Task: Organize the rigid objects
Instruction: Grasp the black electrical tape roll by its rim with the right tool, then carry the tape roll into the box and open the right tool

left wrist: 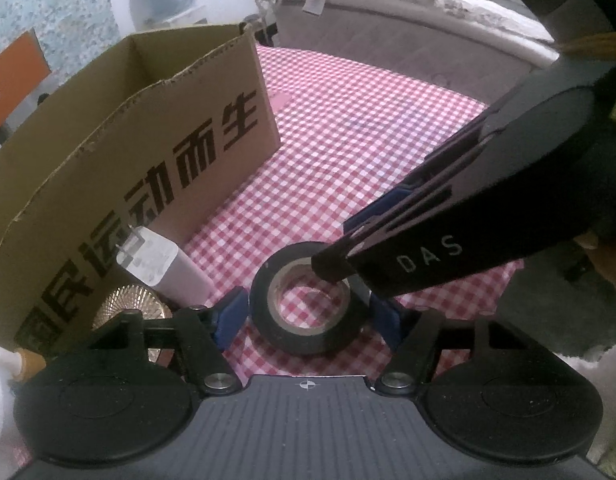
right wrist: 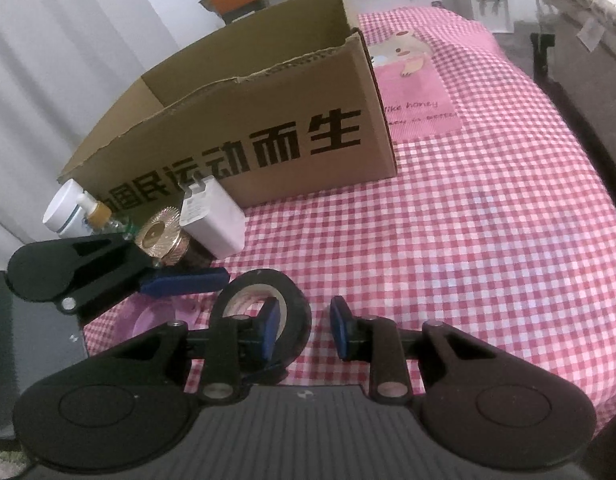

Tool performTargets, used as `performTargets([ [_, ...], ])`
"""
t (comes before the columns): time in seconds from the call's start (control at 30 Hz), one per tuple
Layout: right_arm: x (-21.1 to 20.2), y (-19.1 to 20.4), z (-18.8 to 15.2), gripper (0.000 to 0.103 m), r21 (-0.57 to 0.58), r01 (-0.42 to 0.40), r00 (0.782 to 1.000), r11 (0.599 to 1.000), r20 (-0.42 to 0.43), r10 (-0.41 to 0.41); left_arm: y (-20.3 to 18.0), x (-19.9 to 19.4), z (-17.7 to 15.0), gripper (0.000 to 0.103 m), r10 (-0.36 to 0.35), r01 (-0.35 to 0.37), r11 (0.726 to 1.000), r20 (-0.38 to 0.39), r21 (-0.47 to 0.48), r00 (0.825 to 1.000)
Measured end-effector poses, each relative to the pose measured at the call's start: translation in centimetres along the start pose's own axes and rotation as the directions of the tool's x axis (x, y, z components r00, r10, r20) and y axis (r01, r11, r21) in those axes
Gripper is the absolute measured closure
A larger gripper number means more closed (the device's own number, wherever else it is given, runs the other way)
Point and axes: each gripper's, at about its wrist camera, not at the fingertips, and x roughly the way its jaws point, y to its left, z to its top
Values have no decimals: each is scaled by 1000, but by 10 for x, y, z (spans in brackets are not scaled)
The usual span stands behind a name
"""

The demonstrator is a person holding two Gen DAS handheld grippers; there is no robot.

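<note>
A black roll of tape (left wrist: 308, 334) lies flat on the pink checked cloth (left wrist: 347, 140). My left gripper (left wrist: 308, 316) is open, its blue pads on either side of the roll. My right gripper (right wrist: 304, 332) is open; its left finger (right wrist: 270, 330) reaches into the roll's hole while the roll's wall (right wrist: 296, 312) sits between the pads. In the left wrist view the right gripper (left wrist: 447, 208) comes in from the right over the roll. An open cardboard box (right wrist: 244, 120) with black characters stands behind.
Beside the box lie a white charger (right wrist: 212, 220), a gold ribbed lid on a jar (right wrist: 160, 236), a white tub (right wrist: 66, 208) and a small dropper bottle (right wrist: 96, 210). A pink printed patch (right wrist: 411, 92) lies on the cloth. A bed (left wrist: 407, 20) stands beyond.
</note>
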Motion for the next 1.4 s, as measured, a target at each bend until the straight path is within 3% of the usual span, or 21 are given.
performTargets([
  [0.4,9,14,1,74,-87,-8,1000,996,-6,7,3,-1,-3,36,-10,10,1000,17,-26,1000],
  [0.53,10,15,0,82,-112,8,1000,994,4,-8,1,-2,-6,36,-4,5,1000,30,-31,1000],
  [0.8,-5,19,-1,83,-107,12,999,994,35,-9,1,-25,-5,36,17,-13,999,92,-43,996],
  [1.0,-40,39,15,83,-159,11,992,987,123,9,15,-66,3,36,86,-74,995,199,-68,976],
  [1.17,-71,68,41,83,-261,9,974,965,220,50,38,-105,16,36,179,-156,983,284,-101,942],
  [1.27,-80,88,61,83,-330,7,962,944,261,84,56,-121,23,36,217,-186,974,305,-127,927],
  [1.4,-75,110,92,83,-406,-9,954,914,270,130,87,-126,33,36,239,-196,966,286,-170,928],
])
